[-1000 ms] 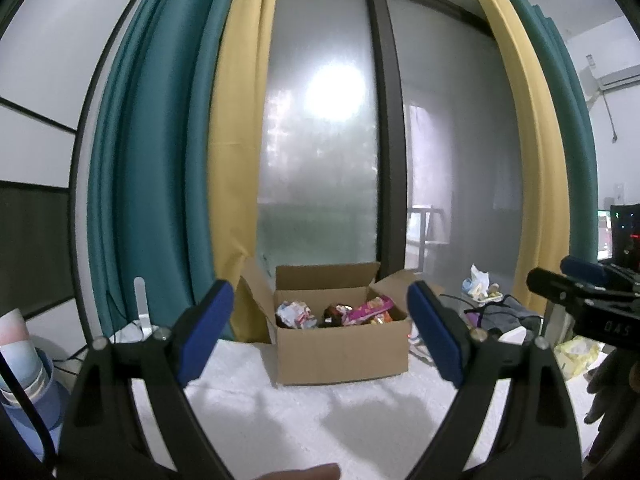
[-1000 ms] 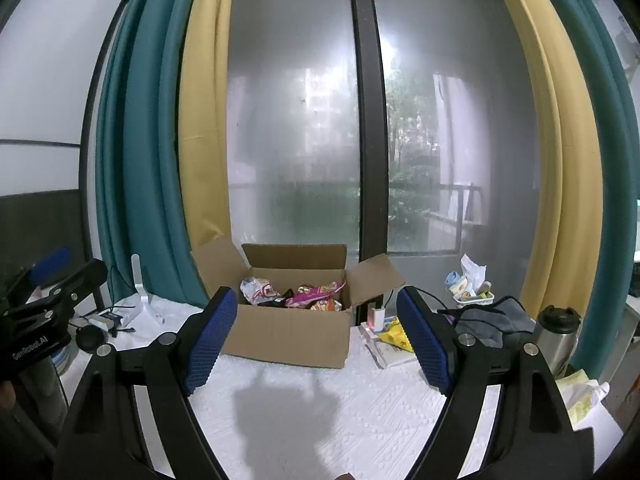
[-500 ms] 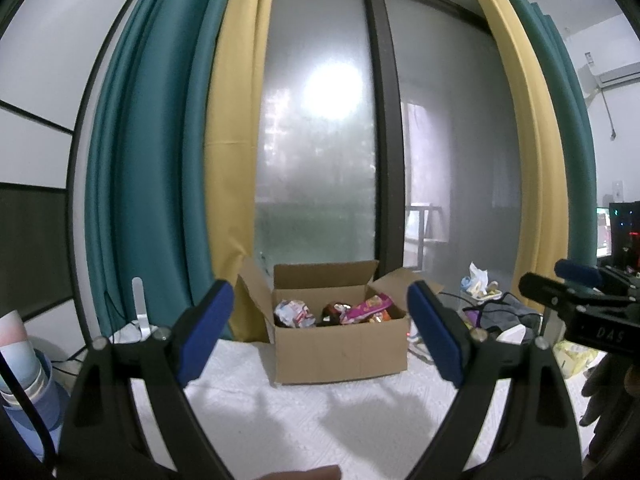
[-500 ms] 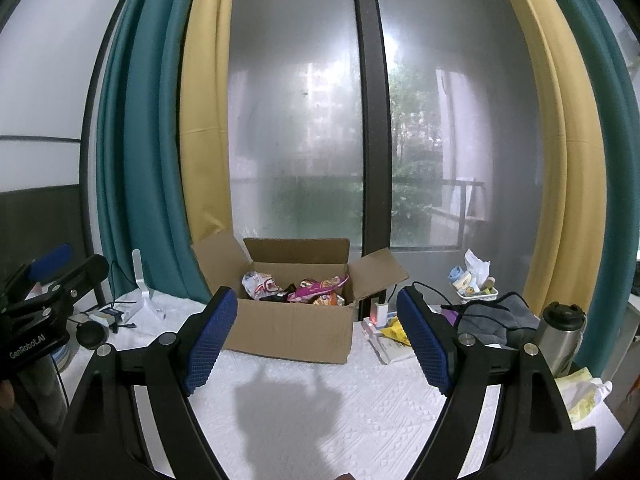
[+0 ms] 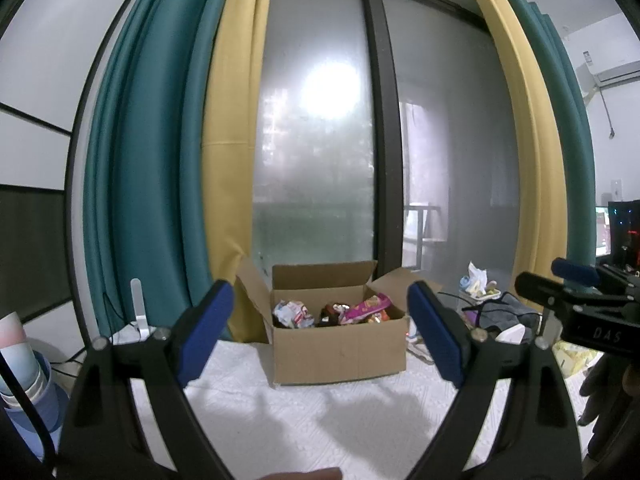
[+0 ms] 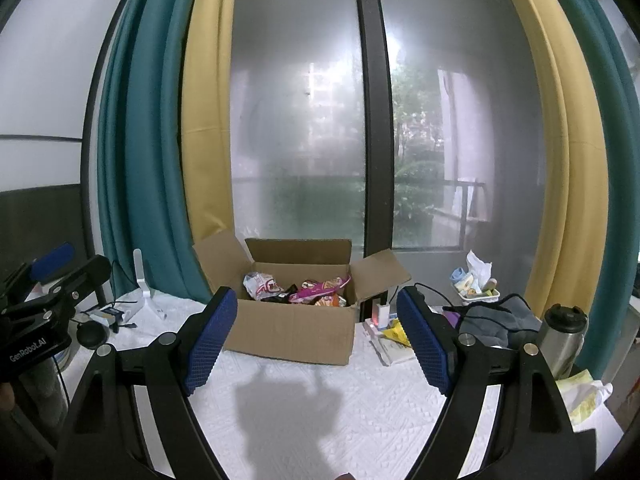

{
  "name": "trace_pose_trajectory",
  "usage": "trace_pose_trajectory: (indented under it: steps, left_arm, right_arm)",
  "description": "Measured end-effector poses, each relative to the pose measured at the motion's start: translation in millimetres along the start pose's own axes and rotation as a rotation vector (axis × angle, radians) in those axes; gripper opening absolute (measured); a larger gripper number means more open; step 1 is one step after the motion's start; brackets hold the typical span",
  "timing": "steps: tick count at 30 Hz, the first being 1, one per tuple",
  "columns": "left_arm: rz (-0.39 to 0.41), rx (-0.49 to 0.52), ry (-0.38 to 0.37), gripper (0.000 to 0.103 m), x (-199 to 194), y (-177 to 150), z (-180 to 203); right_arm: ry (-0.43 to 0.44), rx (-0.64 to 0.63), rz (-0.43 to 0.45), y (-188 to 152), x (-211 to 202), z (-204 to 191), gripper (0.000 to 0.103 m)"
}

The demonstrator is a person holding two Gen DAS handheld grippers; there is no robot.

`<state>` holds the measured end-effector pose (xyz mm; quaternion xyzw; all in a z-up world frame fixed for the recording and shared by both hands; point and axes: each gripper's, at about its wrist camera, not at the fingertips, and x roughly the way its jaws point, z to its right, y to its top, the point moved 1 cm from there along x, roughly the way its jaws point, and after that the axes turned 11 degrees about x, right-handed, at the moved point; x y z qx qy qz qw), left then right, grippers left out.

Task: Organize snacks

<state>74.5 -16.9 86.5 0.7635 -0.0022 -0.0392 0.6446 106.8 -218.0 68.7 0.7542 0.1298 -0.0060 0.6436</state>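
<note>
An open cardboard box (image 5: 340, 350) (image 6: 294, 330) stands on the white-covered table (image 5: 304, 424) by the window. Inside lie several snack packs: a white crumpled pack (image 5: 292, 314) (image 6: 262, 286), a pink pack (image 5: 366, 306) (image 6: 320, 289) and dark and orange ones. My left gripper (image 5: 320, 334) is open, well short of the box, with nothing between its blue pads (image 5: 204, 334). My right gripper (image 6: 316, 340) is open too, apart from the box, with nothing in it. Each gripper shows at the edge of the other's view: the right gripper (image 5: 576, 288) and the left gripper (image 6: 52, 280).
Teal and yellow curtains hang behind the box. Stacked cups (image 5: 18, 356) stand at the left. Right of the box lie a yellow packet (image 6: 394, 330), a grey cloth with cables (image 6: 500, 320), a steel flask (image 6: 562, 338) and a small tray of odds and ends (image 6: 474, 284). A white stand (image 6: 142, 280) rises at the left.
</note>
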Motion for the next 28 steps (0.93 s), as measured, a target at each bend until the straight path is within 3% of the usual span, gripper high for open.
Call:
trace_pose_trajectory:
  steps: [28]
  left_arm:
    - [-0.034,0.031,-0.020,0.090,8.3,-7.8,-0.1]
  right_arm:
    - [0.008,-0.001,-0.024,-4.0,7.6,-0.5,0.085]
